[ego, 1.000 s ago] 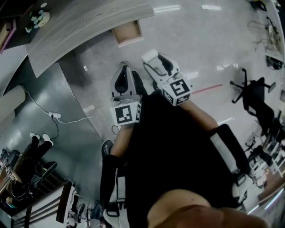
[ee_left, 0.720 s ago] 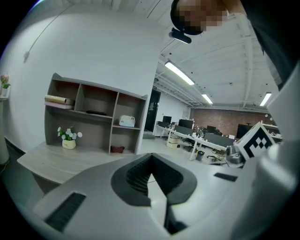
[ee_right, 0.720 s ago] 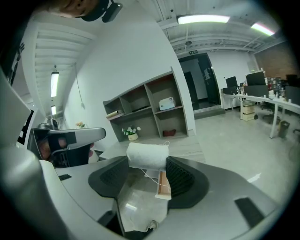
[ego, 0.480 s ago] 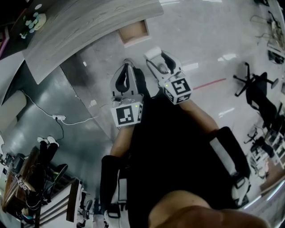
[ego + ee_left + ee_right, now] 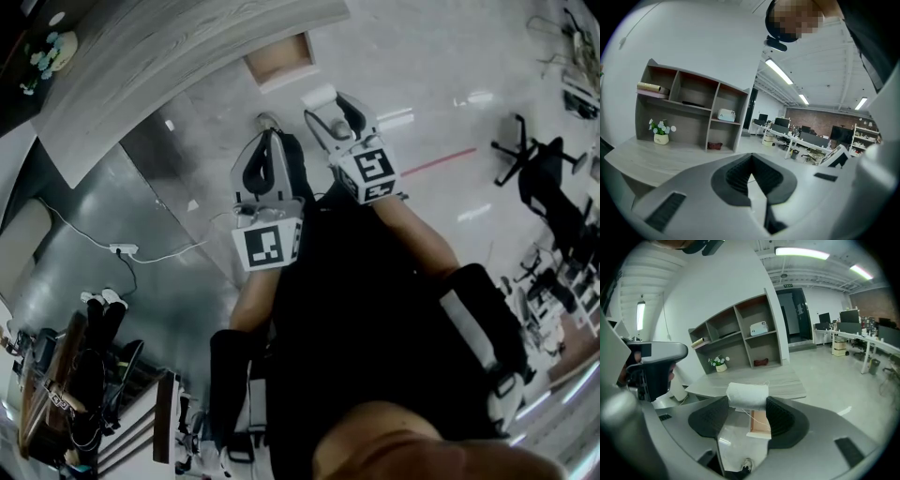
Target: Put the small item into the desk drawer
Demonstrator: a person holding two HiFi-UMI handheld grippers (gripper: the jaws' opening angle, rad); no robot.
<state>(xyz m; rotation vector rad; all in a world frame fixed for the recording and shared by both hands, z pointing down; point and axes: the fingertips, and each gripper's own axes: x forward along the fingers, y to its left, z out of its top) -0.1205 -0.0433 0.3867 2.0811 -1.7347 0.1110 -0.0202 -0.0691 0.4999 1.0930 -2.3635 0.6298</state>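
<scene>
Facing both grippers, the grey wood-grain desk [image 5: 754, 380] lies ahead of and below the jaws, with an open shelf unit [image 5: 740, 333] standing on its far side; neither gripper touches it. The desk drawer [image 5: 279, 61] is pulled out from under the desk edge, directly ahead of the right gripper [image 5: 330, 108], and its bare wooden floor is open to receive the load. The right gripper is clamped on the small item [image 5: 747, 395], a white, soft-looking roll or pouch with a thin thread hanging below it. The item is pinched crosswise between the two ribbed pads near their tips, so it projects forward and could be released straight down. The left gripper [image 5: 751, 176], just beside the right one, has its jaws pressed together with nothing between them and appears to be idle at this stage. Judged stage: item held, well apart from the drawer, placement not yet begun; the pinch suits so soft a thing, though the thread could catch on the drawer rim
</scene>
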